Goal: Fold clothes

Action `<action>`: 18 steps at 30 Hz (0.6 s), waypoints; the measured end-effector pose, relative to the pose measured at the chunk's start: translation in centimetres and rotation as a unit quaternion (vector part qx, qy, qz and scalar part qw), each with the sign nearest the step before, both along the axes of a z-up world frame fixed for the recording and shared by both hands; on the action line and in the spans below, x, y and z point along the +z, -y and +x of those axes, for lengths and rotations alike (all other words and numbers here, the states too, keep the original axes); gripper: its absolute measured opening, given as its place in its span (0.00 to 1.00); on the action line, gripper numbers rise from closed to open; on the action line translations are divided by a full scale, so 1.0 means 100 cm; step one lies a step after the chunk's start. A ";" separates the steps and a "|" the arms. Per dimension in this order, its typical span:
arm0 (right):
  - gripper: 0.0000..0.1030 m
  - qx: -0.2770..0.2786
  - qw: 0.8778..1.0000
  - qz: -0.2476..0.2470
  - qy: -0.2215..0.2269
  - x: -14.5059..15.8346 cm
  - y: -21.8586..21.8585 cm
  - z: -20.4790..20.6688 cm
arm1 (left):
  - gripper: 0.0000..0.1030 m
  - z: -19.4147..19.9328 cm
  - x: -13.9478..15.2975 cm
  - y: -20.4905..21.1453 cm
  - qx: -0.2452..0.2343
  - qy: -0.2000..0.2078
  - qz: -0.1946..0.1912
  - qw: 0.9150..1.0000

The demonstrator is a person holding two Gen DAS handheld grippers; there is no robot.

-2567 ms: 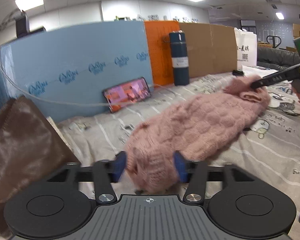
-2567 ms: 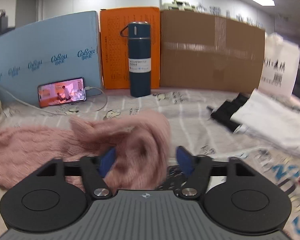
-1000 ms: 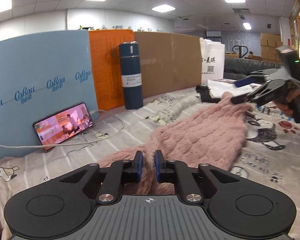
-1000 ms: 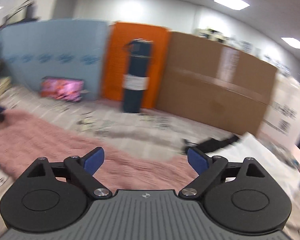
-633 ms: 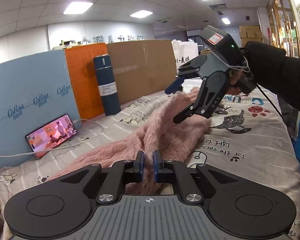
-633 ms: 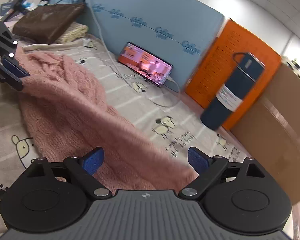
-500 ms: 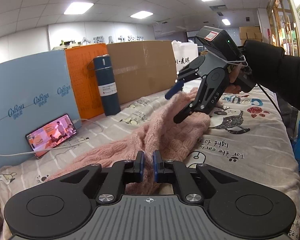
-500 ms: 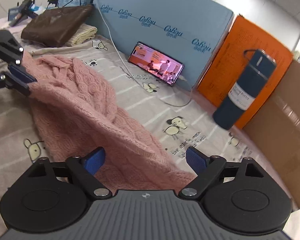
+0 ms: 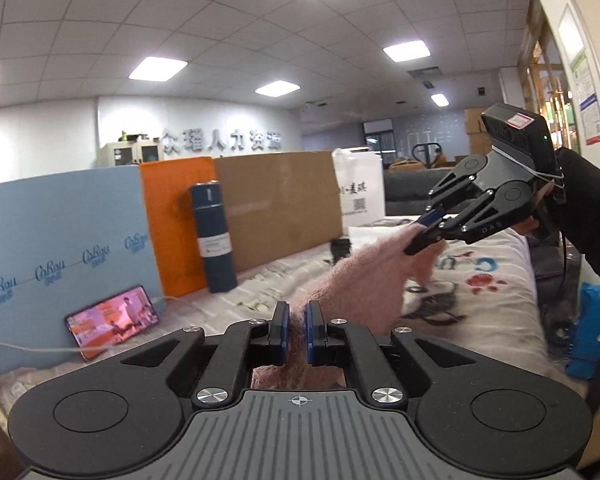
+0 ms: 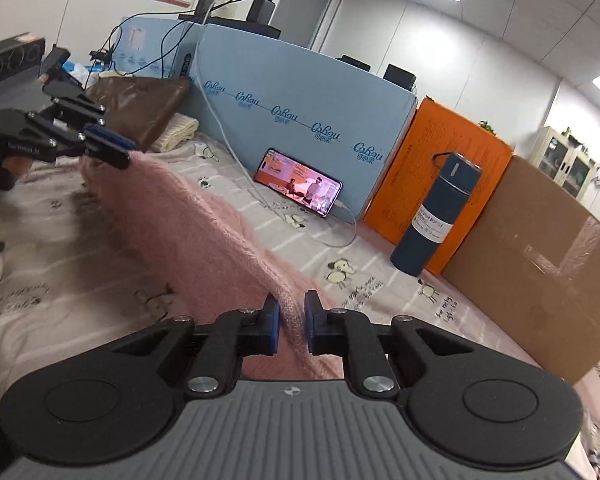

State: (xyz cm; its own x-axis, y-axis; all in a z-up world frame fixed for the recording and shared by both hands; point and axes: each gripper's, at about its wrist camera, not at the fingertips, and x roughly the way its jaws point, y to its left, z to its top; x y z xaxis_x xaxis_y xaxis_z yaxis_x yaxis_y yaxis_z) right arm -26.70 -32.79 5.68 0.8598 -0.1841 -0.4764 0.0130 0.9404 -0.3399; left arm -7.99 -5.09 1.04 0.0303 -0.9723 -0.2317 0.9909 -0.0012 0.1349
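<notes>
Sweater: your two grippers hold the fuzzy pink cable-knit sweater stretched between them above the cartoon-print bedsheet; its long axis runs from one gripper to the other, with the knit sagging below that line.
Left gripper: your black left gripper with blue pads has its jaws pinched on one end of the pink knit, which bunches between the pads.
Right gripper: your black right gripper with blue pads is clamped on the opposite end; a thin ribbed edge runs up between the pads.
Texture: loose, woolly yarn, with the cable pattern legible only near your right gripper.
Backdrop: a dark blue cylindrical flask with a white label stands upright against an orange board, between a pale blue foam panel and brown cardboard; a lit smartphone leans on the blue panel, cable attached.
Hard to make out: motion blur smears the sweater's middle in both views, and its lower hem is hidden behind the gripper bodies; a brown leather-look bag sits at the far end.
</notes>
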 end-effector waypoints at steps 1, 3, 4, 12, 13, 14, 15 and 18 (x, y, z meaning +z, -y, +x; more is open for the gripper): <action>0.11 -0.002 1.000 0.004 0.001 -0.005 -0.007 -0.008 | 0.06 -0.003 -0.004 -0.005 -0.001 -0.003 0.013 1.000; 0.11 -0.008 1.000 0.011 -0.001 -0.016 -0.020 -0.022 | 0.05 -0.007 -0.012 -0.013 -0.002 -0.012 0.042 0.999; 0.11 -0.013 1.000 0.014 -0.008 -0.024 -0.026 -0.027 | 0.05 -0.008 -0.016 -0.016 -0.005 -0.020 0.056 0.998; 0.17 -0.047 0.991 0.126 -0.022 -0.075 -0.034 -0.049 | 0.18 -0.003 -0.030 -0.027 -0.056 -0.060 0.113 0.990; 0.30 -0.051 0.989 0.141 0.000 -0.074 -0.030 -0.056 | 0.24 0.002 -0.027 -0.027 -0.046 -0.066 0.102 0.992; 0.53 -0.059 0.986 0.156 0.029 -0.071 -0.026 -0.064 | 0.28 0.006 -0.024 -0.027 -0.030 -0.070 0.091 0.993; 0.62 -0.073 0.981 0.172 0.061 -0.068 -0.019 -0.074 | 0.31 0.010 -0.021 -0.026 -0.015 -0.075 0.079 0.994; 0.72 -0.149 0.952 0.221 0.153 -0.060 0.009 -0.101 | 0.53 0.033 -0.013 -0.024 0.068 -0.094 0.045 0.992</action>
